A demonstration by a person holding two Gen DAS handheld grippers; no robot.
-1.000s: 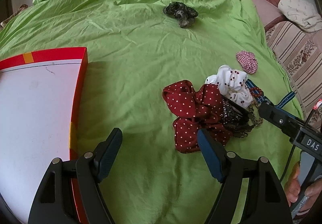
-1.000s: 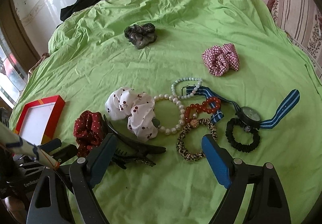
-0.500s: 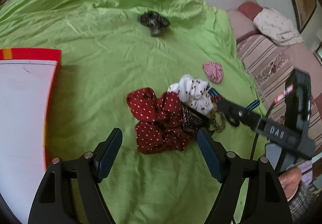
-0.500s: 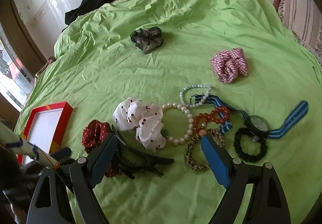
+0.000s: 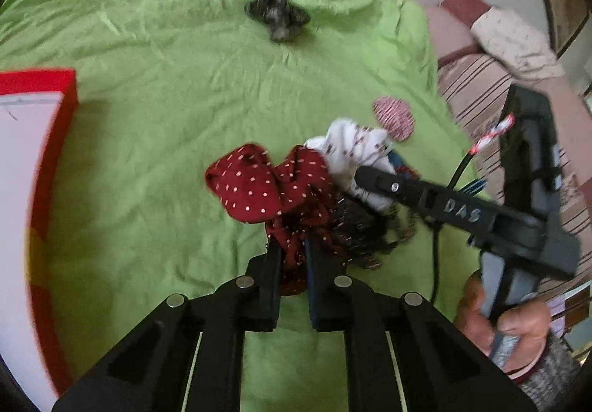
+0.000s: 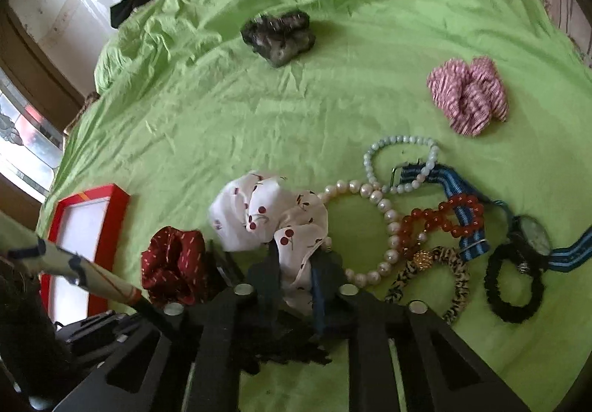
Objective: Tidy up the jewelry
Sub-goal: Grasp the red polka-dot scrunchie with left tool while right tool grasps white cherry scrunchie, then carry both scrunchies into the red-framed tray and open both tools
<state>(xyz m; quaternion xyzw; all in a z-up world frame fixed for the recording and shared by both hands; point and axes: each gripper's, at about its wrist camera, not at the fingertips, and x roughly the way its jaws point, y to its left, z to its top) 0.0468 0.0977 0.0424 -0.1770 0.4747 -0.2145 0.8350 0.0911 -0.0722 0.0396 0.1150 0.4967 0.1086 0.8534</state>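
On the green sheet (image 5: 148, 116) lies a dark red dotted scrunchie (image 5: 251, 186). My left gripper (image 5: 294, 260) has its jaws closing, and the pads pinch the scrunchie's near fold. Just right of it sits a white cherry-print scrunchie (image 6: 259, 212). My right gripper (image 6: 296, 275) is closing too, with that white fabric squeezed between its fingers. A black claw clip (image 6: 281, 341) lies partly hidden under the right gripper. In the left wrist view the right gripper's black finger (image 5: 373, 179) reaches into the white scrunchie (image 5: 351, 145).
A red-rimmed box with a white floor (image 5: 70, 86) (image 6: 122, 197) stands at the left. To the right lie a pearl bracelet (image 6: 388, 212), a red bead bracelet (image 6: 444, 219), a leopard hair tie (image 6: 455, 282), a black hair tie (image 6: 514, 286) and a watch (image 6: 532, 234). Farther off lie a pink scrunchie (image 6: 468, 94) and a dark green one (image 6: 277, 34).
Both grippers stood wide open before and have now closed, the left on the red scrunchie and the right on the white one. The right gripper came closer to the white scrunchie.
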